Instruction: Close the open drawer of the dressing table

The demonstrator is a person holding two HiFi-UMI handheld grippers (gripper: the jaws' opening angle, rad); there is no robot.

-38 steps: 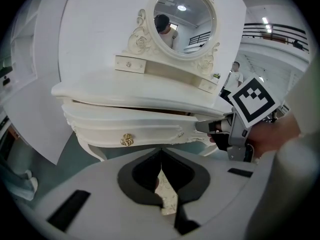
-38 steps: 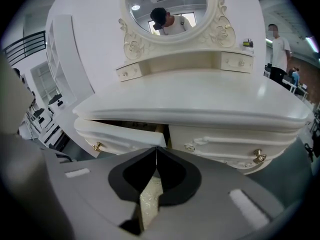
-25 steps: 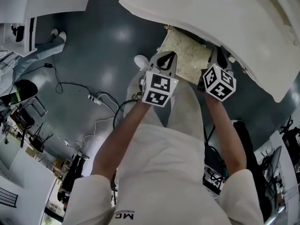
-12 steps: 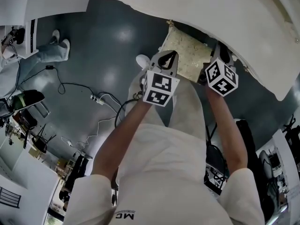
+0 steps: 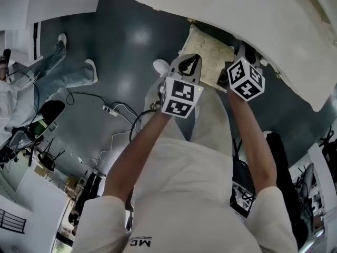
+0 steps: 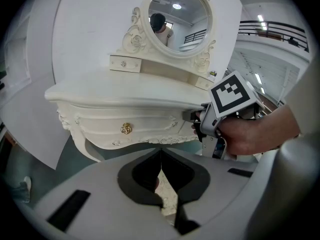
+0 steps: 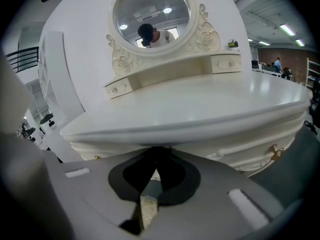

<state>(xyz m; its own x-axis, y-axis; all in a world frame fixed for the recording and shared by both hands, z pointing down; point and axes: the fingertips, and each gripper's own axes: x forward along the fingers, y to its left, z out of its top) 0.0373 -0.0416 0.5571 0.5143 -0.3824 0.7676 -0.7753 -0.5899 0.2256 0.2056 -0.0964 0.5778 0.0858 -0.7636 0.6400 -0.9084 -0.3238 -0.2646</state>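
The white dressing table [image 5: 253,15] fills the top right of the head view. Its carved drawer front [image 6: 145,126] carries a gold knob [image 6: 126,128] and looks about flush; I cannot make out a gap. My right gripper [image 6: 192,116] is shut, with its tips under the tabletop's lip against the front [image 7: 157,159]. My left gripper [image 5: 190,62] hangs shut and empty a little short of the table, above a cream patterned stool cushion [image 5: 208,54].
An oval mirror [image 6: 175,19] and small upper drawers sit on the table. On the grey floor lie cables and a power strip [image 5: 108,111]. A bystander in jeans [image 5: 58,70] stands at the left. Another gold knob [image 7: 273,151] shows at the right.
My right gripper has rolled slightly and edged toward the table front. The left gripper has stayed put. The bystander at the left has stepped across the floor.
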